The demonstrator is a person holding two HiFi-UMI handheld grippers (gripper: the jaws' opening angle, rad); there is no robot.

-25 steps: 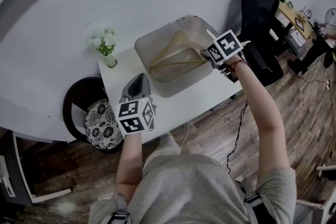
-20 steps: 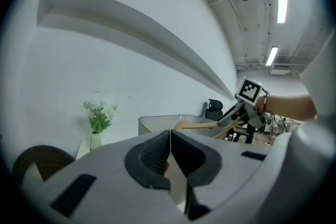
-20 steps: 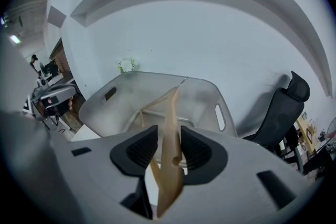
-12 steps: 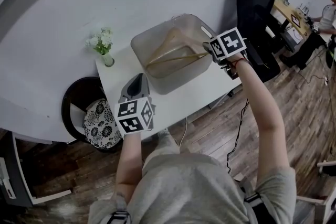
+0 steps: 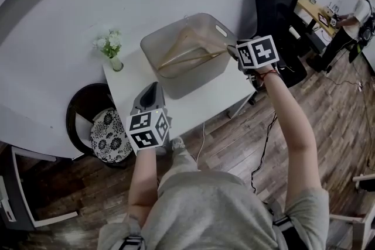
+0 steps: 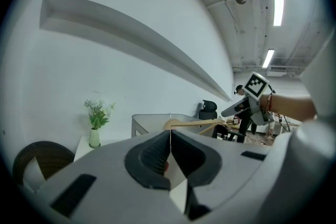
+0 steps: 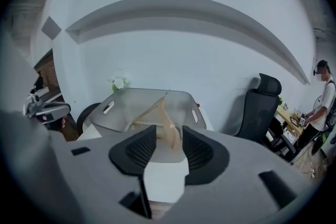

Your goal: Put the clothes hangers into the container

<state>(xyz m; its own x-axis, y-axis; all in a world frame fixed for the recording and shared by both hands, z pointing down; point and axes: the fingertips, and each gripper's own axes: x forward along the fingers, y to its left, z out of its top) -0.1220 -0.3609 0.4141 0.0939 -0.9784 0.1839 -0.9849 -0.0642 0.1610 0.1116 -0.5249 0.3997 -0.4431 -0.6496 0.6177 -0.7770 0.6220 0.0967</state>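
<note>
Wooden hangers [image 5: 183, 53] lie inside the translucent grey container [image 5: 206, 72] on the white table [image 5: 202, 103]. My right gripper [image 5: 232, 52] hovers just off the container's right rim. Its jaws have just been opening and stand open with nothing between them. In the right gripper view the hangers [image 7: 157, 117] show beyond the gap of the right gripper [image 7: 169, 147], down in the container [image 7: 126, 103]. My left gripper [image 5: 154, 91] hangs over the table's front left part, apart from the container, jaws shut and empty. The left gripper [image 6: 170, 136] looks across at the container [image 6: 149, 123] and a hanger [image 6: 193, 123].
A small vase of white flowers [image 5: 111, 47] stands at the table's back left corner. A round dark chair with a floral cushion [image 5: 105, 133] sits left of the table. A black office chair [image 5: 275, 6] stands right of it. A person [image 5: 350, 6] stands by a far desk.
My right gripper has let go of the hanger's end, pulled back from the container and risen. The hanger now rests in the container. The left gripper has shifted slightly.
</note>
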